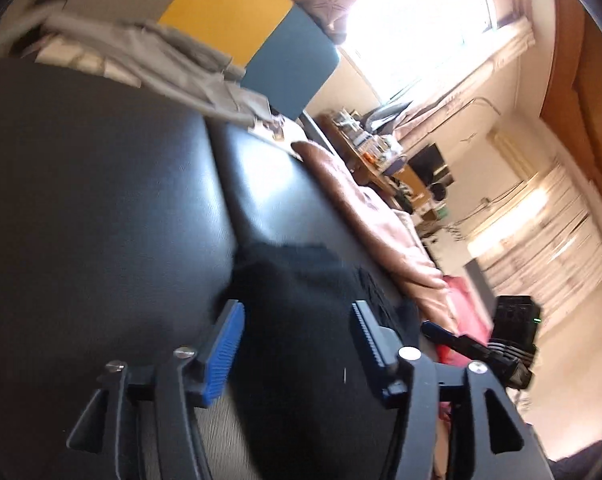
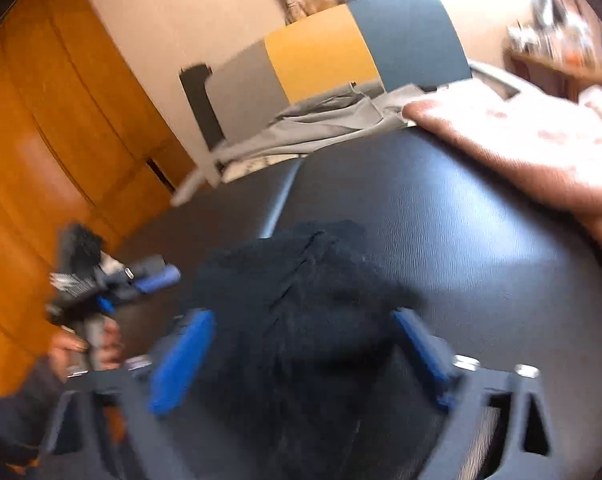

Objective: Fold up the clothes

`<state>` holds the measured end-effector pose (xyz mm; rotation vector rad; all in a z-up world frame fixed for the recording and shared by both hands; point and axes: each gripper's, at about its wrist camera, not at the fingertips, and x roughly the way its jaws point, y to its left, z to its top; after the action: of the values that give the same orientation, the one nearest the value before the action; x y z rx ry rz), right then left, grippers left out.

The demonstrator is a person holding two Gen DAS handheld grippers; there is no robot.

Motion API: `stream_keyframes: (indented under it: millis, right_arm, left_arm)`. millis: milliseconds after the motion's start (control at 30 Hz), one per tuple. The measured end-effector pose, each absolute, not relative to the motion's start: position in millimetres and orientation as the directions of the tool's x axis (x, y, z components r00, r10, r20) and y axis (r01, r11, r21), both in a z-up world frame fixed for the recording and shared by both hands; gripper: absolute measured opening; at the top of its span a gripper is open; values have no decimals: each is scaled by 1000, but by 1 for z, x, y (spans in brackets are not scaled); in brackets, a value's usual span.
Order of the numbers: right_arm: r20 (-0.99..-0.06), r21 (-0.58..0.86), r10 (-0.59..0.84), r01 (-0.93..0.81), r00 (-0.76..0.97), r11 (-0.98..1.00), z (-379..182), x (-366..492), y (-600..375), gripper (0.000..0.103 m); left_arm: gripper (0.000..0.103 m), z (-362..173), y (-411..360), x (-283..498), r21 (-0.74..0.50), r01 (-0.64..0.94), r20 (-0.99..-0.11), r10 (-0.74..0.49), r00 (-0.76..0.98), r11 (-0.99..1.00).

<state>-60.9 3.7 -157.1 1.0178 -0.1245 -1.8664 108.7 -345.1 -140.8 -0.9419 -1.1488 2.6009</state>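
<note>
A black garment [image 1: 301,288] lies bunched on a black leather surface [image 1: 101,200]. In the left wrist view my left gripper [image 1: 299,326] is open, its blue pads [image 1: 227,344] on either side of the cloth's near part. In the right wrist view my right gripper [image 2: 301,336] is also open, wide, with the same black garment [image 2: 301,280] between and ahead of its blue pads [image 2: 181,360]. Each gripper shows in the other's view: the right gripper [image 1: 461,340] at the right, the left gripper [image 2: 141,280] at the left, held by a hand [image 2: 81,344]. Both views are blurred.
A grey garment [image 2: 333,120] lies crumpled at the far edge of the leather surface [image 2: 461,240], below a grey, yellow and blue panel [image 2: 341,52]. A pink blanket [image 2: 521,140] overlaps the right side. Orange wooden doors [image 2: 61,140] stand at the left.
</note>
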Motion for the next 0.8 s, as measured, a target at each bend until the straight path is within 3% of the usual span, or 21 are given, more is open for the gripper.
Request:
stream_keyframes:
  millis: [133, 267, 467, 700, 767, 800]
  right_arm:
    - [-592, 649, -804, 562, -49, -512, -185, -64, 39, 103]
    - [-595, 723, -801, 485, 75, -491, -212, -65, 36, 103]
    - [-571, 748, -809, 495, 140, -443, -218, -75, -5, 103]
    - [-575, 714, -806, 567, 142, -410, -216, -71, -29, 103]
    - [-584, 704, -801, 575, 133, -417, -216, -70, -27, 93]
    - [-605, 689, -789, 568, 110, -450, -217, -70, -25, 65]
  left_arm:
    - [67, -165, -345, 131, -771, 99, -465, 449, -764, -629]
    - [71, -177, -333, 132, -791, 70, -452, 503, -737, -607]
    - [72, -177, -316, 104, -797, 27, -434, 542, -719, -603]
    - [73, -173, -298, 70, -746, 67, -526, 525, -668, -663]
    - [73, -173, -299, 67, -753, 87, -530, 521, -669, -653]
    - [73, -173, -299, 66, -756, 98, -531, 519, -669, -647]
